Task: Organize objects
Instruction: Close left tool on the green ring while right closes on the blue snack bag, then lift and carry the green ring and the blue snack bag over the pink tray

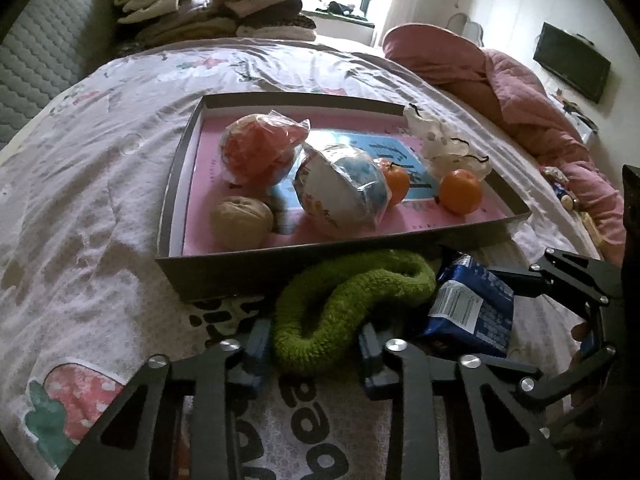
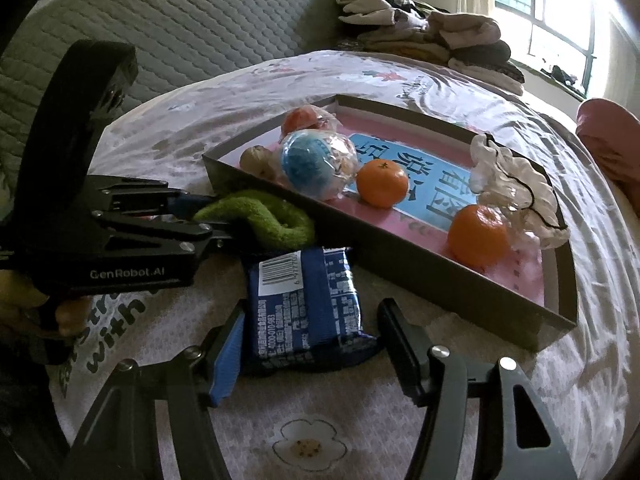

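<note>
A shallow box tray [image 1: 280, 258] [image 2: 400, 256] lies on the bed with two oranges [image 1: 460, 191] [image 2: 382, 182], two wrapped balls [image 1: 340, 190] [image 2: 316, 162], a walnut [image 1: 240, 222] and a white scrunchie [image 1: 448, 142] [image 2: 516, 184] in it. A green fuzzy scrunchie [image 1: 352, 304] [image 2: 264, 218] lies in front of the tray. My left gripper [image 1: 314, 350] [image 2: 216, 216] has its jaws around its near end. A blue snack packet [image 1: 472, 308] [image 2: 308, 300] lies beside it, between the open jaws of my right gripper [image 2: 312, 348] [image 1: 520, 276].
The bed has a white printed cover [image 1: 100, 200]. Folded clothes [image 1: 208, 12] [image 2: 432, 36] are stacked at the far side by the padded headboard [image 2: 180, 28]. A pink quilt [image 1: 520, 92] is bunched to the right of the tray.
</note>
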